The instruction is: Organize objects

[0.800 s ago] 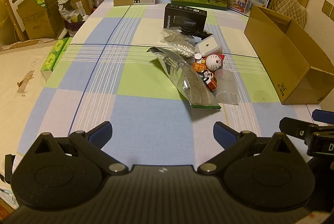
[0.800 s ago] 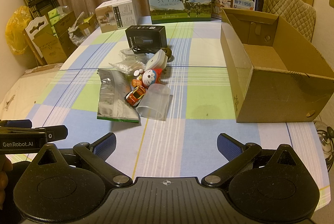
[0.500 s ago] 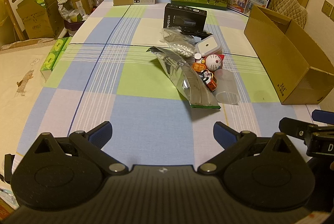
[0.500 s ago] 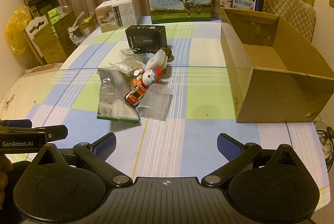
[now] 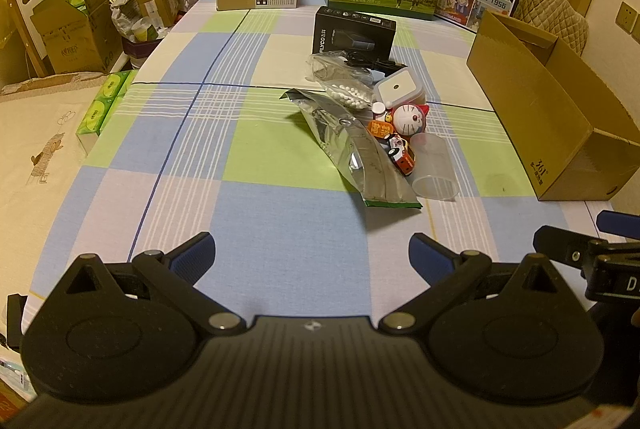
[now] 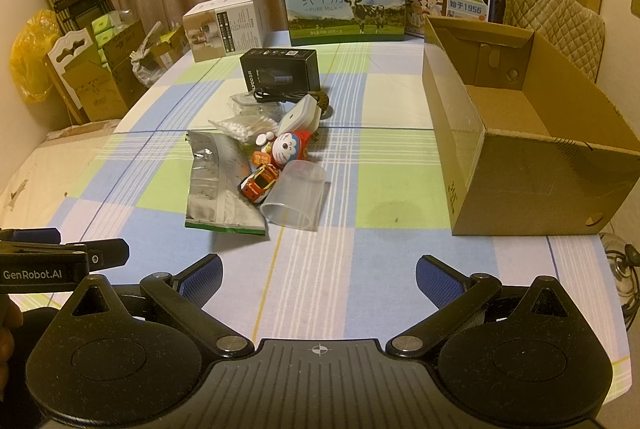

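Both the left gripper (image 5: 311,253) and the right gripper (image 6: 319,275) are hovering low over the checked blue-and-green tablecloth (image 5: 256,133), each with its jaws spread wide and gripping nothing. Well ahead of the left jaws and off to their right, a silver foil pouch (image 5: 356,145), a red toy car (image 6: 259,183), a round blue-and-white cat figure (image 6: 289,147) and a clear plastic cup lying on its side (image 6: 295,194) are sitting huddled together. The open brown cardboard box (image 6: 520,133) is standing ahead and right of the right jaws, apart from that cluster.
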Available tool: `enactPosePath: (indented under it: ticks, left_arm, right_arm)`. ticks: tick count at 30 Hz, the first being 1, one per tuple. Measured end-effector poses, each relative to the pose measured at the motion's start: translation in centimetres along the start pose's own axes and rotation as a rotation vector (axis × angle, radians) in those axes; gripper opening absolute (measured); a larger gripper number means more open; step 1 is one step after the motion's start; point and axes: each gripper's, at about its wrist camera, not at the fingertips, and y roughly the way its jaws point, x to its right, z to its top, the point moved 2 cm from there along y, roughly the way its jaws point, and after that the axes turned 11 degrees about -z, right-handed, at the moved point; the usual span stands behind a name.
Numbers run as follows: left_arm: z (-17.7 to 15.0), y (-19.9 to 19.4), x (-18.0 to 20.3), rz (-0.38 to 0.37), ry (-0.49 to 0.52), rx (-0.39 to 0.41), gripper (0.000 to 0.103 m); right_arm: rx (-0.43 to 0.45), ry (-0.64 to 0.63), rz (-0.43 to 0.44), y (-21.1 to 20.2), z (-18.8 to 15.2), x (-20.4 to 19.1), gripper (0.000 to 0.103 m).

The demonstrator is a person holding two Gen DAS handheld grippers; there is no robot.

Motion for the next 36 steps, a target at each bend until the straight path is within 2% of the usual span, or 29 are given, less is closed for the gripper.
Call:
enactPosePath:
  ticks: [13, 22, 26, 30, 33, 36]
  left_arm:
    - [-0.1, 0.0, 0.4, -0.005, -0.007, 0.004, 0.101]
    - [0.5, -0.5, -0.5, -0.043, -0.072, -0.006, 0.101]
    - [1.5, -0.8, -1.2, -0.047, -0.069, 0.004, 0.101]
    - [3.1, -0.8, -1.7, -0.047, -0.054, 0.018, 0.101]
    - [4.2, 0.0, -1.8, -0.057, -0.044, 0.019, 0.101]
    - [5.2, 1.6, -2.1, -0.068, -0.031, 0.001, 0.101]
  right_arm:
    - [0.003, -0.001, -0.002, -0.2, 0.1, 0.0, 0.101]
    - [0.009, 0.033, -0.017, -0.8, 0.5, 0.9, 0.101]
    - [-0.006, 0.065, 0.005, -0.7, 1.2, 1.4, 0.101]
    - [0.018, 0.049, 0.001, -0.1, 2.0, 1.2, 0.101]
    - [0.005, 0.054, 0.031, 1.1, 2.5, 1.0, 0.101]
    - [0.002, 0.040, 0.026, 2.7, 3.1, 0.8, 0.100]
